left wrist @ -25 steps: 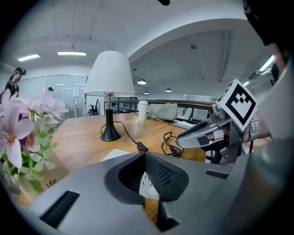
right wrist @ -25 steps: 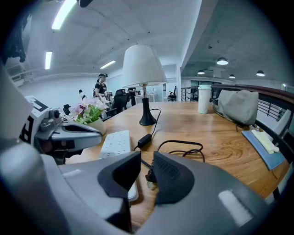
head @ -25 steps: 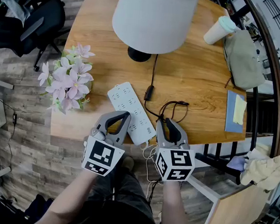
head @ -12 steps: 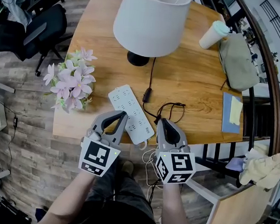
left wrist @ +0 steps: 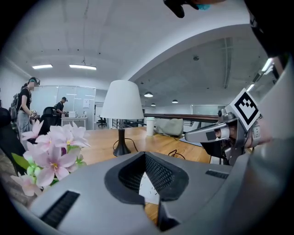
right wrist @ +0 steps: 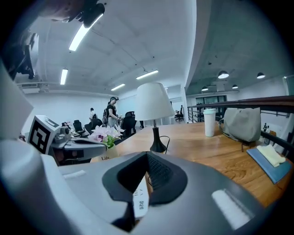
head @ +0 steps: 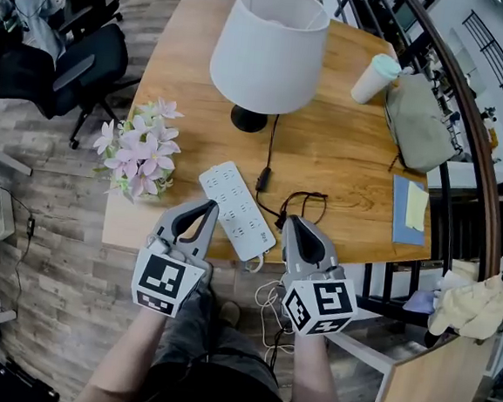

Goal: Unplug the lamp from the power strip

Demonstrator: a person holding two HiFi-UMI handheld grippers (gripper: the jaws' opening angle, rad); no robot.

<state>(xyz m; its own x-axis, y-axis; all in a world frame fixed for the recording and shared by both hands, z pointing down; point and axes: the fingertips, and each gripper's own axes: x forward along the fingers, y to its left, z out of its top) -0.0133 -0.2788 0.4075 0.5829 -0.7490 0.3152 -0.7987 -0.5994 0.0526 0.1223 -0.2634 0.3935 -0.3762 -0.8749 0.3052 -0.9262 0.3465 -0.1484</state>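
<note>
The lamp (head: 269, 48) with a white shade stands on the wooden table (head: 351, 161); it also shows in the left gripper view (left wrist: 121, 101) and the right gripper view (right wrist: 154, 103). Its black cord (head: 270, 154) runs past an inline switch toward the white power strip (head: 236, 209) and loops beside it. Where the plug sits I cannot tell. My left gripper (head: 207, 208) hovers shut and empty at the table's near edge, left of the strip. My right gripper (head: 292, 220) is shut and empty to the strip's right. The strip shows through each gripper's finger gap (left wrist: 149, 188) (right wrist: 140, 202).
A pot of pink flowers (head: 142, 155) stands at the table's left edge. A cup (head: 374, 78), a grey bag (head: 416, 118) and a blue notebook (head: 408, 209) lie at the right. White cables (head: 265, 298) hang below the near edge. A railing (head: 466, 153) runs along the right.
Both grippers have drawn back slightly toward the person and sit lower in the head view. They stayed shut. Nothing on the table has moved.
</note>
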